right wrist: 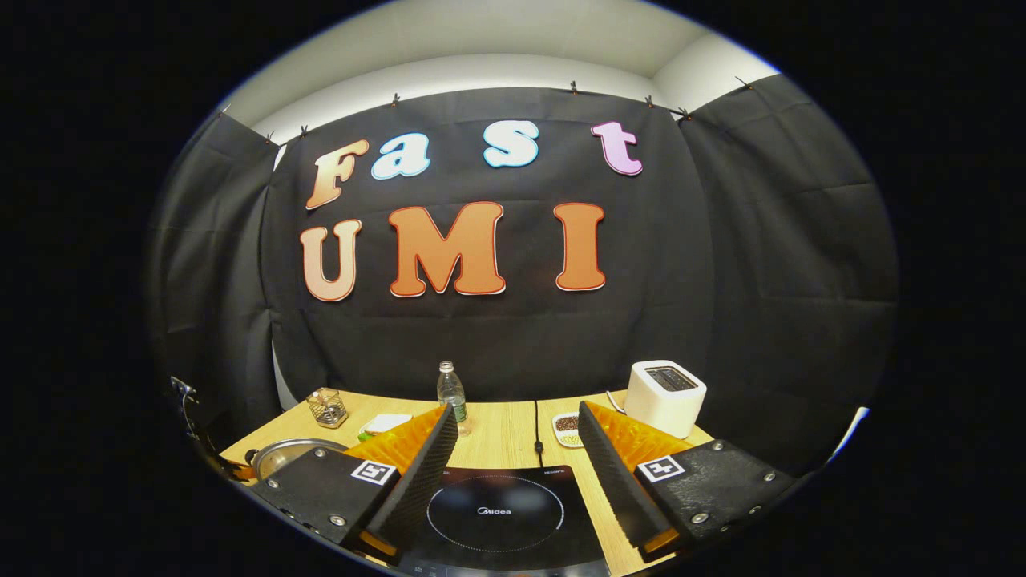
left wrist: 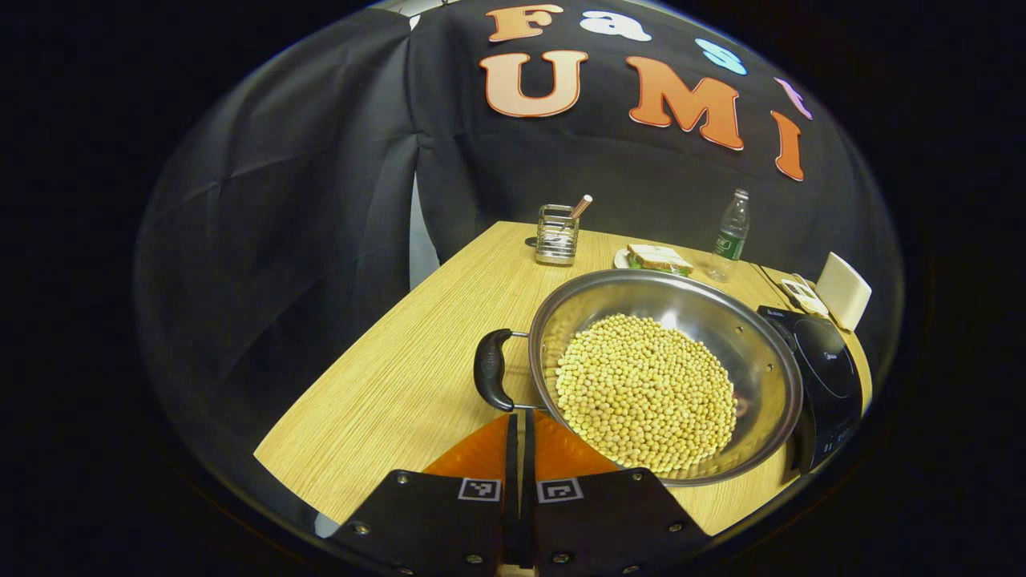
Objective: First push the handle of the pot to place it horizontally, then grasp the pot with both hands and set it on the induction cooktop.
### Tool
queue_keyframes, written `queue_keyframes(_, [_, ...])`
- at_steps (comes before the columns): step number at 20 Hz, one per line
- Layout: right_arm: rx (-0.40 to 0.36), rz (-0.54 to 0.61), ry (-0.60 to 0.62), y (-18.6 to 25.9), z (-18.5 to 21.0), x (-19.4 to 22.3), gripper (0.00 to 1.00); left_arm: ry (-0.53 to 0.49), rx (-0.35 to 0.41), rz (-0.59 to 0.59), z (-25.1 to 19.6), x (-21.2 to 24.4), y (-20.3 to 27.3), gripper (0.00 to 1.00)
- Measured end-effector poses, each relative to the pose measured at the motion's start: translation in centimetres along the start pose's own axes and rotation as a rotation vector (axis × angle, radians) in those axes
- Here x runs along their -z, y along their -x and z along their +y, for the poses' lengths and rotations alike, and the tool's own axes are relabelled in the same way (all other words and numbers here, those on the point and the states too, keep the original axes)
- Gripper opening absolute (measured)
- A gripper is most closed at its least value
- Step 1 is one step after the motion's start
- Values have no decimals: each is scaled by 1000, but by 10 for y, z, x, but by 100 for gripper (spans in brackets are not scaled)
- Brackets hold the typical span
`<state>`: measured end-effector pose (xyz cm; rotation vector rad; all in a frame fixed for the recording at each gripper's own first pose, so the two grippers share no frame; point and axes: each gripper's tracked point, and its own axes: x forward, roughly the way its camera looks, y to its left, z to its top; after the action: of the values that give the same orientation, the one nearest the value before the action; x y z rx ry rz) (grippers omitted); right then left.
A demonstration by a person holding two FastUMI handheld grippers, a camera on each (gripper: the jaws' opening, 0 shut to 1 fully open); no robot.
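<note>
My left gripper [left wrist: 519, 449] has its fingers pressed together with only a thin slit between them and nothing in it. The tips sit just below the pot's black handle [left wrist: 490, 370], which stands up off the rim at about nine o'clock on the pot [left wrist: 725, 336]. The pot rests on the wooden table [left wrist: 401, 377], heaped with soybeans [left wrist: 645, 393], and its three o'clock edge is touching or overlapping the induction cooktop [left wrist: 830, 377]; I cannot tell which.

My right gripper [right wrist: 513, 461] is spread wide and holds nothing, hanging above the cooktop's ring [right wrist: 495, 513]. In the right gripper view the pot's rim [right wrist: 292, 451] peeks in at about eight o'clock.

I judge the push on the handle is the step in hand, and here are my worries:

- If I shove the handle with closed tips off-centre, they may slip past it and jab the pot wall, sliding the whole pot toward three o'clock into the cooktop.
- The beans lie loose, piled toward the near side. A jolt or a tilted lift could spill them over the rim.
- For the two-handed lift, a thin steel rim is slick. An uneven grip between sides would tip the load.
- The water bottle [left wrist: 729, 236] and the plate with a sandwich [left wrist: 657, 258] stand at twelve o'clock beyond the pot, near enough to clip on a wide swing.
</note>
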<state>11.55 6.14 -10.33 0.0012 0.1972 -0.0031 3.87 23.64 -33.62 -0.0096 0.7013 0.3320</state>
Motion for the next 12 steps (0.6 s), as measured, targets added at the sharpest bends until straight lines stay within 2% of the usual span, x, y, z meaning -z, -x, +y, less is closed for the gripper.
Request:
queue_keyframes(1, [0, 2, 3, 0, 0, 1, 94, 7, 1, 2, 1, 0, 0, 7])
queue_keyframes(2, [4, 4, 5, -1, 0, 2, 94, 13, 3, 5, 2, 0, -2, 2])
queue_keyframes(12, [-8, 23, 12, -4, 18, 11, 94, 31, 11, 9, 11, -2, -17, 2])
